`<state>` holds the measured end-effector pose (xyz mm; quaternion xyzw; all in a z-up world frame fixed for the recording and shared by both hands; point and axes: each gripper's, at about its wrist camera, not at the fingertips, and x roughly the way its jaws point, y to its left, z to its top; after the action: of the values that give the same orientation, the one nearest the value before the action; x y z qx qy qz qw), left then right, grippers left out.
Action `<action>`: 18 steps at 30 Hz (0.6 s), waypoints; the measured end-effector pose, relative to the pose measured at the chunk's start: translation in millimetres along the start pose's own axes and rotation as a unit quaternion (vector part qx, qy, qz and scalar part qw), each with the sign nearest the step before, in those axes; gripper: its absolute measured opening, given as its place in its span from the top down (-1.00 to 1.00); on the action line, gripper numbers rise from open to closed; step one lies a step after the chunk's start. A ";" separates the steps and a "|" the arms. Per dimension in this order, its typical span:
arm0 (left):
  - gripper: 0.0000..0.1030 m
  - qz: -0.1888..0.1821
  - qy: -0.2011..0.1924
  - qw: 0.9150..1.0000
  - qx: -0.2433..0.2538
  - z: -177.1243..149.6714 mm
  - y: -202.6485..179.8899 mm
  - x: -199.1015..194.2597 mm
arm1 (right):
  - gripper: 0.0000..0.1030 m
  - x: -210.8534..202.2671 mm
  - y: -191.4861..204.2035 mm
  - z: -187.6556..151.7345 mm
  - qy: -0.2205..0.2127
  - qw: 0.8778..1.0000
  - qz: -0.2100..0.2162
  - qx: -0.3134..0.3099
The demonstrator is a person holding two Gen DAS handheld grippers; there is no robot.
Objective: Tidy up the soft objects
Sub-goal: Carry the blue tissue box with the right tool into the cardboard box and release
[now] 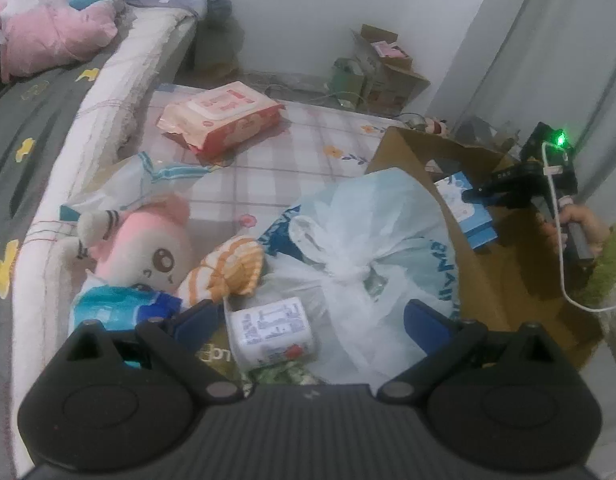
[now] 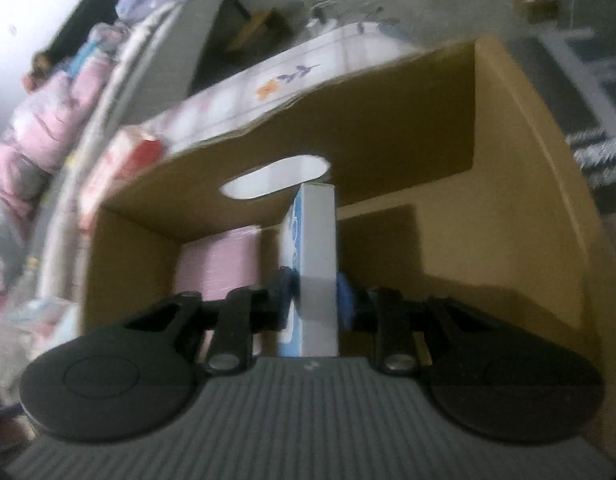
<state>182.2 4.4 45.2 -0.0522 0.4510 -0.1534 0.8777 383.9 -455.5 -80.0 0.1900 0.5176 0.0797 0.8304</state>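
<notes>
My left gripper point(image 1: 311, 312) hangs open over a heap on the checked mat: a knotted white plastic bag point(image 1: 359, 240), a printed white cup point(image 1: 272, 328), an orange-striped sock point(image 1: 228, 268) and a pink plush toy point(image 1: 148, 248). Nothing is between its blue pads. A red-and-pink wipes pack point(image 1: 224, 116) lies farther back. My right gripper point(image 2: 313, 300), also seen from the left wrist as the right gripper point(image 1: 479, 196), is shut on a blue-and-white pack point(image 2: 313, 240) held upright inside the open cardboard box point(image 2: 387, 120). A pink item point(image 2: 216, 260) lies in the box's left corner.
A bed with a pink quilt point(image 1: 48, 36) runs along the left. Small cartons point(image 1: 379, 68) sit in the far corner by the wall, and a grey curtain point(image 1: 567, 60) hangs at the right. A hand in a green sleeve point(image 1: 611, 264) holds the right gripper.
</notes>
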 end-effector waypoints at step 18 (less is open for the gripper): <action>-0.95 0.028 -0.038 0.999 0.003 -3.3 10.8 -10.3 | -0.35 24.0 17.5 -1.9 -0.017 0.999 -0.034 -0.013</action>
<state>176.3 18.1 48.8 -0.0429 0.4181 -0.1275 0.8984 394.1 -431.2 -93.6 0.1629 0.5083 0.0552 0.8438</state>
